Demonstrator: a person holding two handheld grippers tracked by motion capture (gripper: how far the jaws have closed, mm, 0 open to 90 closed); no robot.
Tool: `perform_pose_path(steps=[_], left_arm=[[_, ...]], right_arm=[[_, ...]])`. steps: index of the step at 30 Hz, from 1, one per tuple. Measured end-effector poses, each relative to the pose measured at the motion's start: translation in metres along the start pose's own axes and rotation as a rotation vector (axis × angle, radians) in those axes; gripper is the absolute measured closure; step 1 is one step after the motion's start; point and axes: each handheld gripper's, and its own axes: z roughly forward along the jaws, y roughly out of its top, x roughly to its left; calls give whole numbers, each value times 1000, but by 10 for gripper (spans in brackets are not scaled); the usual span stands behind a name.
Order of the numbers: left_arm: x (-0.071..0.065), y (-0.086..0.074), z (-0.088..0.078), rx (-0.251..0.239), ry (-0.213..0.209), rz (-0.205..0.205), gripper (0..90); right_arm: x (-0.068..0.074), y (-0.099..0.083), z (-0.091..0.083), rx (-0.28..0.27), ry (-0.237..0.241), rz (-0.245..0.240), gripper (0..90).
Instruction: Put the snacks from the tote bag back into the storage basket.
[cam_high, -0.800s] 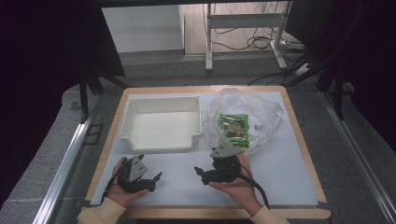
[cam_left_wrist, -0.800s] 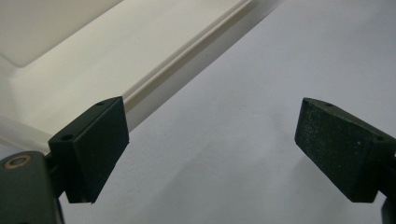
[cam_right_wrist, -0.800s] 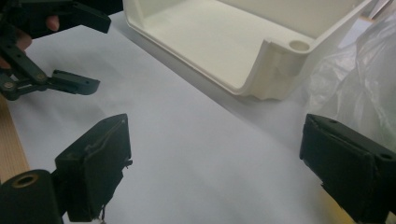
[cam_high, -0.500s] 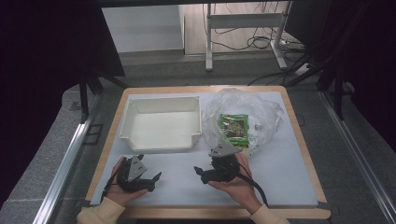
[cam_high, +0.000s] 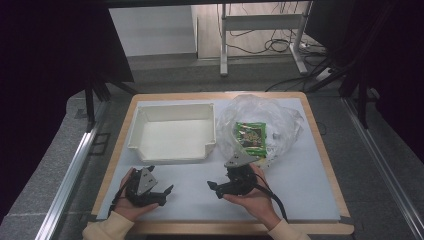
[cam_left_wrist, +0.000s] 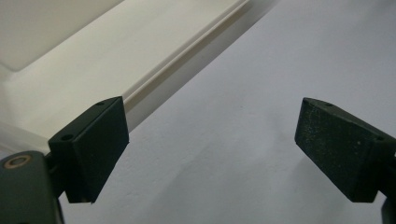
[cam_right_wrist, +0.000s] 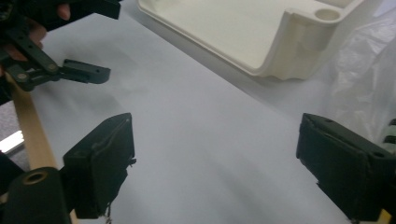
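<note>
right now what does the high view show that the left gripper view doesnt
The high view alone shows the clear plastic bag with the green packet inside, both hands, and the right gripper, open. The left gripper view alone shows a close look at the left gripper, its jaws wide apart over bare mat. Both share the white tray and the pale mat.

A white tray (cam_high: 172, 134) was set near the table's (cam_high: 310, 200) far left corner, a clear plastic bag (cam_high: 265, 125) with a green packet (cam_high: 250, 135) beside it. Both grippers, left gripper (cam_high: 161, 193) and right gripper (cam_high: 214, 188), were held near the near edge.
</note>
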Motion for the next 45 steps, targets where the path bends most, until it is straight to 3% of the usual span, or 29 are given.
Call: perform_pose_path(steps=[9, 21, 33, 45], left_arm=[[0, 0, 1, 7, -19, 9, 99], [-1, 0, 2, 19, -21, 11, 99], [-1, 0, 2, 18, -22, 14, 101], [-1, 1, 2, 22, -16, 12, 100]], right_arm=[[-3, 6, -5, 11, -30, 12, 108], [-13, 9, -16, -14, -74, 6, 140], [-16, 17, -24, -34, -76, 2, 154], [-25, 27, -35, -47, -111, 10, 162]])
